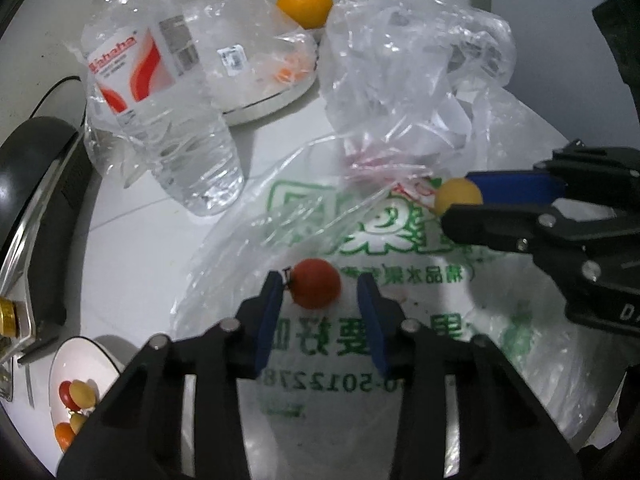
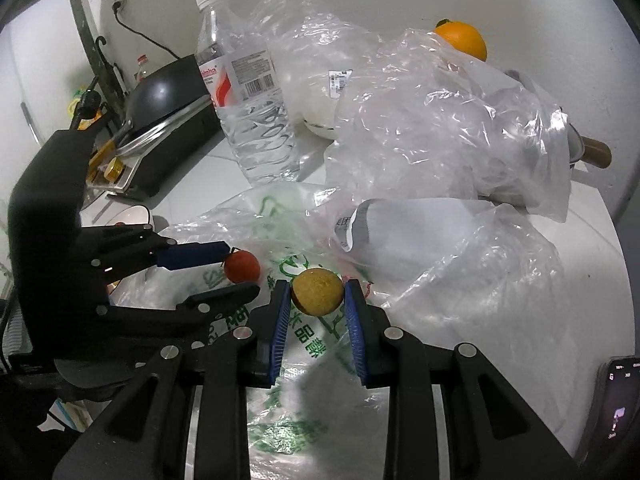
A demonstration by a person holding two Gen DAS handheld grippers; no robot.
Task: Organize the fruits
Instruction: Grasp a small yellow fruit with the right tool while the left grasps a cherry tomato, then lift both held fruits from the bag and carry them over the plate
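Far left and near, the white bowl [image 1: 76, 364] is sitting on the tabletop [image 1: 132, 240], already holding small red and yellow tomatoes. Moving right, the left hand-held gripper [image 1: 318, 286] is angling down over the printed plastic bag [image 1: 400, 320], its blue pads straddling the red cherry tomato [image 1: 316, 283]; one pad is touching the stem side, the other is standing just clear, so the jaws are narrowed around it, not yet clamping. The tomato is lying dead ahead between the fingertips, round, so no axis to line up. Right again, the right hand-held gripper [image 2: 316, 294] is pinching the yellow cherry tomato [image 2: 316, 291] firmly between both pads, lifted just off the bag. The bowl is lying nearer the left hand, so that fruit likely travels first. At the far side, the water bottle [image 1: 160, 92] and an orange [image 1: 306, 4] are waiting.
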